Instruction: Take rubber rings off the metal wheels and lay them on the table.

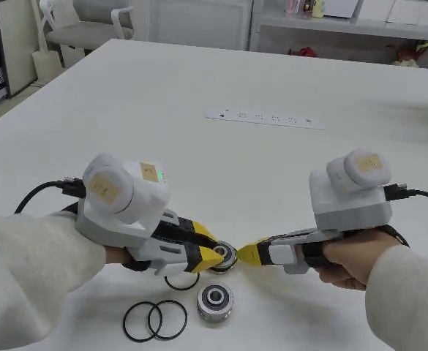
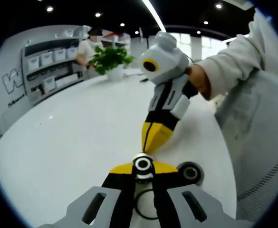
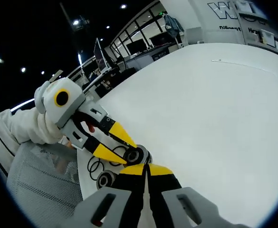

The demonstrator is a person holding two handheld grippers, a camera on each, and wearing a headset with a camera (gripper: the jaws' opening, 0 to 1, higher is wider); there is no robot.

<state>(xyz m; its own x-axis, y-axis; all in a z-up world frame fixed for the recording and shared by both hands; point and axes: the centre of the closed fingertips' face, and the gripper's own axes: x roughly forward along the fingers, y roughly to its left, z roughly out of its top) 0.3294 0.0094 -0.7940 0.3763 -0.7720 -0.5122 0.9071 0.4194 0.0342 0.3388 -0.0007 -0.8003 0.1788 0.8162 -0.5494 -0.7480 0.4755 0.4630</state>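
At the near edge of the white table (image 1: 199,146), the left gripper (image 1: 215,256) is clamped on a metal wheel (image 1: 226,257). The right gripper (image 1: 247,254), jaws pressed together, meets the wheel's rim with its yellow tip from the opposite side. A second wheel (image 1: 215,302) sits on the table just in front, two overlapping rubber rings (image 1: 161,320) lie beside it, and a third ring (image 1: 182,288) lies under the left gripper.

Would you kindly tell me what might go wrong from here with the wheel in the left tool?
The left tool grips the held wheel only at its jaw tips, so a push from the shut right tool might pop it free. The loose wheel and the rubber rings lie close beside both tools; a slip could scatter them.
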